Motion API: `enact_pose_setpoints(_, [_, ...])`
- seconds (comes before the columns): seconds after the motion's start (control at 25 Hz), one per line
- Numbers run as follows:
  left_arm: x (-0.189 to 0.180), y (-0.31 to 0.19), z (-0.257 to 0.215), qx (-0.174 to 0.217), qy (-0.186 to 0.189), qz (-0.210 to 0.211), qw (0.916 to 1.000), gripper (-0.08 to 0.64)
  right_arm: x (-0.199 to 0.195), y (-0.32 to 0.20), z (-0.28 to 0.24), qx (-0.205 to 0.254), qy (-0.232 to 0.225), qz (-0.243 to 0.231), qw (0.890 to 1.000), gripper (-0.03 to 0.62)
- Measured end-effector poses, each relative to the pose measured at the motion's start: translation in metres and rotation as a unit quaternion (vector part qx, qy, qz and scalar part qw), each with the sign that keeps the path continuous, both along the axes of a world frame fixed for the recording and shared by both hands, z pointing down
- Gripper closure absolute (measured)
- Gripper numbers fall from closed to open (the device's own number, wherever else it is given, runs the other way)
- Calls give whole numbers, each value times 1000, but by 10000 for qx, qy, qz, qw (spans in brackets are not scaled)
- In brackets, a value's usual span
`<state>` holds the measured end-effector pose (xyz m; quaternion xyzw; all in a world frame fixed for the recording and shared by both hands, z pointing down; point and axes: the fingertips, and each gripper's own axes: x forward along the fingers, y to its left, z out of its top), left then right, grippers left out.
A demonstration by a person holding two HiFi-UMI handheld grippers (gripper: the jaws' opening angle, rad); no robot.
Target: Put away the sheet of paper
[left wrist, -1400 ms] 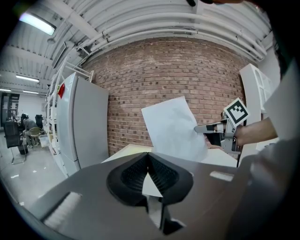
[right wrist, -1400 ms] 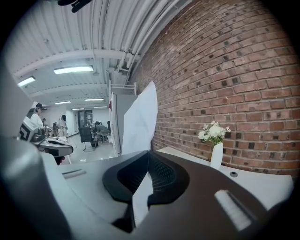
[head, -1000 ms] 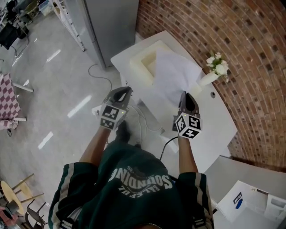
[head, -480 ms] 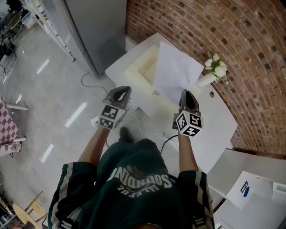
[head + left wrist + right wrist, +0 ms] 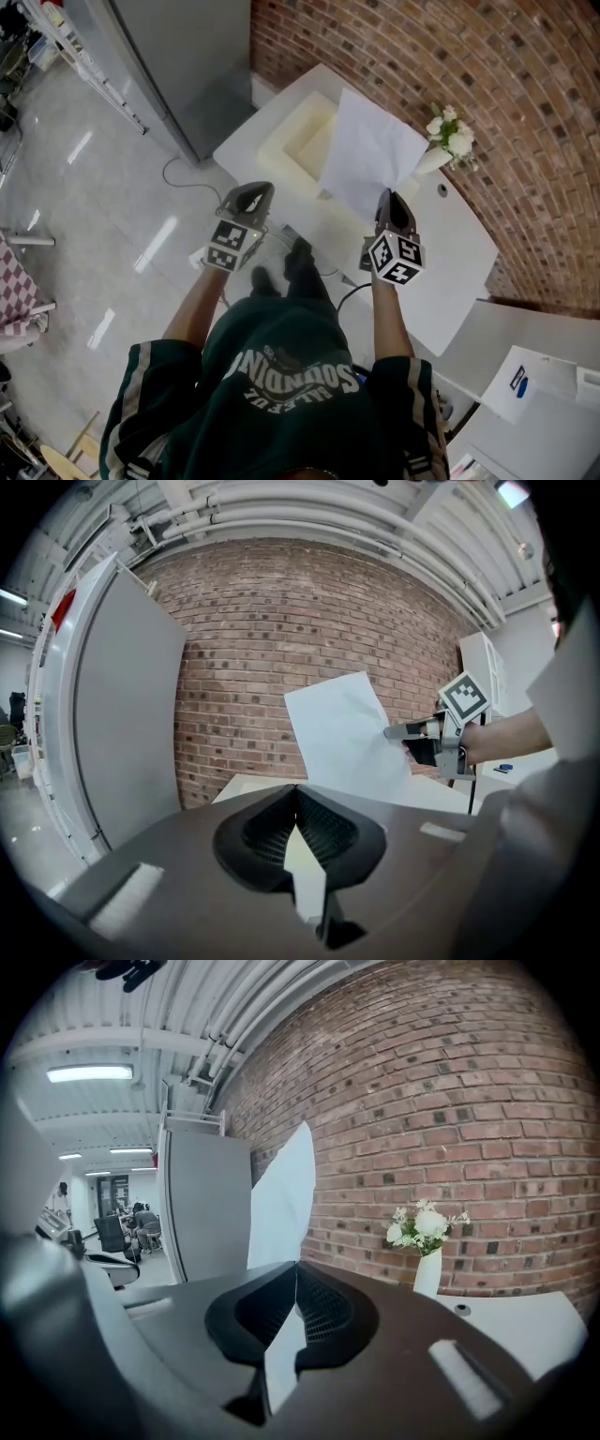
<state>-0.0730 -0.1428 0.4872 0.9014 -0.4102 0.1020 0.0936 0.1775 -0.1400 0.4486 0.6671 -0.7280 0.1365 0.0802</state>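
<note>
Head view shows the right gripper [image 5: 392, 199] pinching one low corner of the sheet of paper [image 5: 375, 155], with its jaws squeezed tight on it. From there the sheet stands up in the air with its long side going up and away from the person. It hangs over the white table [image 5: 450, 253], just beside the cream tray [image 5: 295, 141]. The left gripper [image 5: 253, 192] is off to the side, with its jaws closed on nothing.
</note>
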Motion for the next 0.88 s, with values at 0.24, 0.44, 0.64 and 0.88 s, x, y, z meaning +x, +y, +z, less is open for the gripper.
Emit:
enact_pose_setpoints(0.24, [10,-13,7,-37,-79,60,9999,549,13,-10,16,-82,-63,108,9999,591])
enact_pose_setpoints(0.44, [21,-31,10,-100,-120,103,9998,549,16,-26,28,-186,-69,81,9998,591])
enact_pose_setpoints(0.64, [33,-50,19,-211,-155,149,9995,549,27,-45,45,-342,-168,132,9992,591])
enact_pose_setpoints(0.88, [40,-67,29,-336,-230,127,9991,549,39,-59,72,-610,-337,208,9974,591])
